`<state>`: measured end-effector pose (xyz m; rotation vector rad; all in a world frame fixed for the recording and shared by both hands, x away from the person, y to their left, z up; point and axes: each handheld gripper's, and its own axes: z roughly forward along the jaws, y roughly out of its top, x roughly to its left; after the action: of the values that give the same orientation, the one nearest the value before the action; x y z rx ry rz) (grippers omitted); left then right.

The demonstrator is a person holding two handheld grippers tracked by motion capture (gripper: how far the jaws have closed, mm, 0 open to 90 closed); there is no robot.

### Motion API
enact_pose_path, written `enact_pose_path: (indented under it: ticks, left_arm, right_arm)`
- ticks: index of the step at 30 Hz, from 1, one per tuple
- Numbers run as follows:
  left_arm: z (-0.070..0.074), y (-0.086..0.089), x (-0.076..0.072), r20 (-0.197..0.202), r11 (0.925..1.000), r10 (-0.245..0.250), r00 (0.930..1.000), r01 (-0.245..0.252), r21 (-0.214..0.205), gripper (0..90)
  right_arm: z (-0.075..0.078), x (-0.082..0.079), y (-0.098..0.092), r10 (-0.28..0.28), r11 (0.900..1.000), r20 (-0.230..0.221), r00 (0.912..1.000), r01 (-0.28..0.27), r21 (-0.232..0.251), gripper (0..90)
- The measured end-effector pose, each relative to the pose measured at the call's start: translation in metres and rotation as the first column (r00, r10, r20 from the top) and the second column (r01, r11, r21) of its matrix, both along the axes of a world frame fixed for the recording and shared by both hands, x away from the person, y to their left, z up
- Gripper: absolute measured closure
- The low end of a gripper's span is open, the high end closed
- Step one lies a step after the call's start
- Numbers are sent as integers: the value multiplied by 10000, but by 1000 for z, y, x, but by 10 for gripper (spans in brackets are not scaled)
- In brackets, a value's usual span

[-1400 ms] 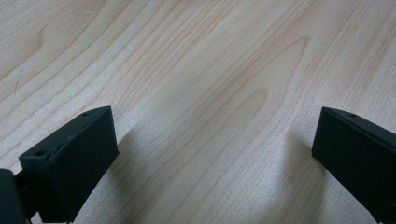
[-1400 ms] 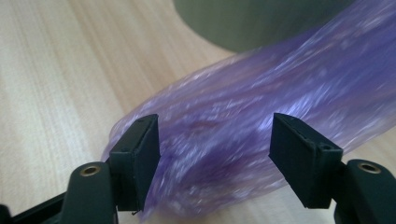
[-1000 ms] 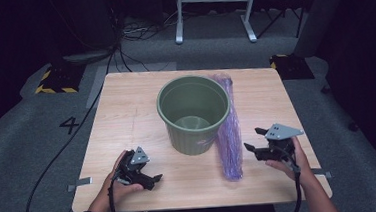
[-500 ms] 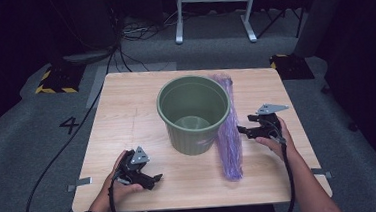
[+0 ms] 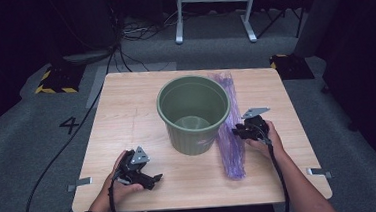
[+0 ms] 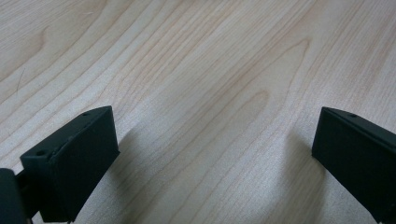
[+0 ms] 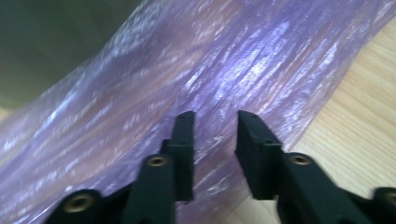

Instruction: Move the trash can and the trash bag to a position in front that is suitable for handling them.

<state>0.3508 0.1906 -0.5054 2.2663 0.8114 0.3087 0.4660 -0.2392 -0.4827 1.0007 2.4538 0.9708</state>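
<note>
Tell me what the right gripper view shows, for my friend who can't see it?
Two black jaws of the right hand-held gripper have just been closing around a fold of a crinkly purple plastic bag, with a narrow gap left between them. The bag lies on a light wooden table, and the dark green bin sits blurred behind it.

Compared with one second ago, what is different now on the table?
The right gripper moved inward from the table's right edge to the purple plastic bag, and its jaws have just been closing, with the bag's film between them. The left gripper, the green bucket and the bag kept their places.
</note>
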Motion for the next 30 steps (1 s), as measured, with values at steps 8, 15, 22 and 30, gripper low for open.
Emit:
enact_pose_path:
  ticks: [8, 15, 22, 30]
  left_arm:
    - [0, 0, 0, -3, 10000, -4, 10000, 4, -4, 2]
    - [0, 0, 1, -14, 10000, -13, 10000, 13, 7, 2]
    - [0, 0, 1, -15, 10000, -13, 10000, 13, 7, 2]
    - [0, 0, 1, -6, 10000, -13, 10000, 13, 9, 2]
  right_arm:
    - [-11, -27, -23, -401, 9982, 45, 9992, 399, 451, 776]
    - [-7, -60, -21, 371, 9992, -260, 9990, -367, 165, 424]
    - [20, -75, -31, -378, 9811, -20, 9993, 375, 1900, 217]
    - [0, -53, -12, -56, 9966, 190, 9998, 40, 827, 192]
